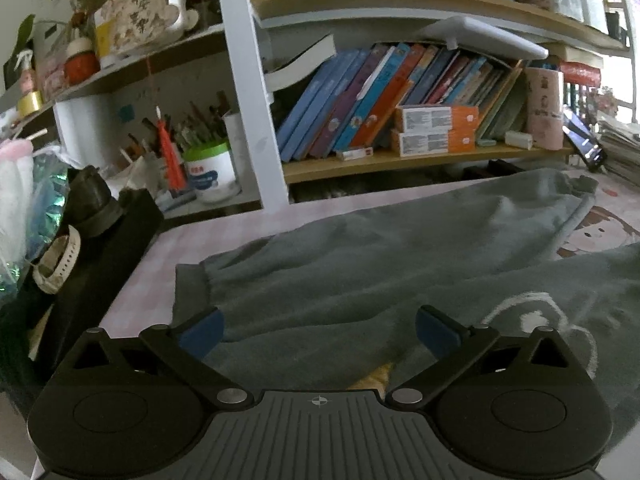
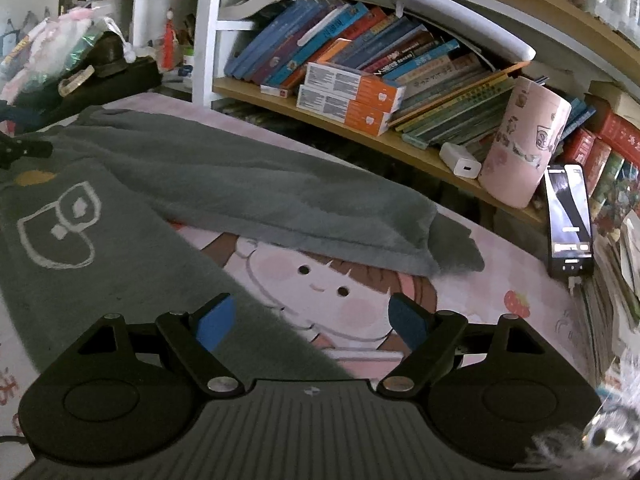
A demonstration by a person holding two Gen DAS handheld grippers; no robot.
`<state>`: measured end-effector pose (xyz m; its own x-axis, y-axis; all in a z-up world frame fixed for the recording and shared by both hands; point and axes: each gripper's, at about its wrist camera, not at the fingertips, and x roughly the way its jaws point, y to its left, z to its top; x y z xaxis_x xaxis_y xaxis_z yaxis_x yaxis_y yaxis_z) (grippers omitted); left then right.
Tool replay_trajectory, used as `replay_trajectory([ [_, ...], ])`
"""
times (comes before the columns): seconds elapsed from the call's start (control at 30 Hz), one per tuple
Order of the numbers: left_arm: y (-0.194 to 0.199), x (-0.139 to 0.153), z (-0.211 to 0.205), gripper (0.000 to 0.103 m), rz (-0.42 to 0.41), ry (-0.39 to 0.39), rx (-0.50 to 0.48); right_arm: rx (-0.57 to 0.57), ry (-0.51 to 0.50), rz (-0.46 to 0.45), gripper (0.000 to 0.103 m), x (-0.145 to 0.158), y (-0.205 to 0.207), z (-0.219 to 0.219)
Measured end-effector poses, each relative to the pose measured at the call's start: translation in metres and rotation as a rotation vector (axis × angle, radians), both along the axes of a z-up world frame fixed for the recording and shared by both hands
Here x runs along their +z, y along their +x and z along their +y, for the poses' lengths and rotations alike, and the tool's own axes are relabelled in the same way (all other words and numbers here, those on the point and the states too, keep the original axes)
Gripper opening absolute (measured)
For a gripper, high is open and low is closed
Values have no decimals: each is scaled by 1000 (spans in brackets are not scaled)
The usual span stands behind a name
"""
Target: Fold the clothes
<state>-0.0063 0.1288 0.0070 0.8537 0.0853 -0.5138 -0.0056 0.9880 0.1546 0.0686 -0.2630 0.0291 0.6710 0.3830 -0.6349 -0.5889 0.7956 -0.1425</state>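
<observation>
A grey fleece garment (image 1: 360, 248) lies spread on a pink table mat (image 1: 600, 232) printed with a cartoon girl. It bears a white outline drawing (image 1: 536, 320) and a small orange patch (image 1: 376, 376). My left gripper (image 1: 318, 322) hovers over the garment's left part, jaws wide open with nothing pressed between the blue pads. In the right wrist view the garment (image 2: 240, 184) stretches one long part to a cuffed end (image 2: 452, 248). My right gripper (image 2: 312, 306) is open above the garment's edge and the bare mat (image 2: 332, 280), and holds nothing.
A bookshelf (image 2: 360, 80) full of books stands behind the table. On its low ledge are a pink cup (image 2: 524, 140), a white charger (image 2: 460, 166) and an upright phone (image 2: 568, 220). At the left a black box (image 1: 100, 264) carries a white wristwatch (image 1: 56, 268).
</observation>
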Motion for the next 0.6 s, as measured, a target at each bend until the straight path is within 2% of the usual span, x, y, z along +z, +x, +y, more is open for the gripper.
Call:
replay_trajectory([
  [0.23, 36, 2, 12, 103, 51, 73, -24, 15, -40, 27, 83, 8, 50, 1],
  [0.6, 96, 9, 50, 103, 88, 51, -104, 9, -65, 62, 80, 12, 147, 4],
])
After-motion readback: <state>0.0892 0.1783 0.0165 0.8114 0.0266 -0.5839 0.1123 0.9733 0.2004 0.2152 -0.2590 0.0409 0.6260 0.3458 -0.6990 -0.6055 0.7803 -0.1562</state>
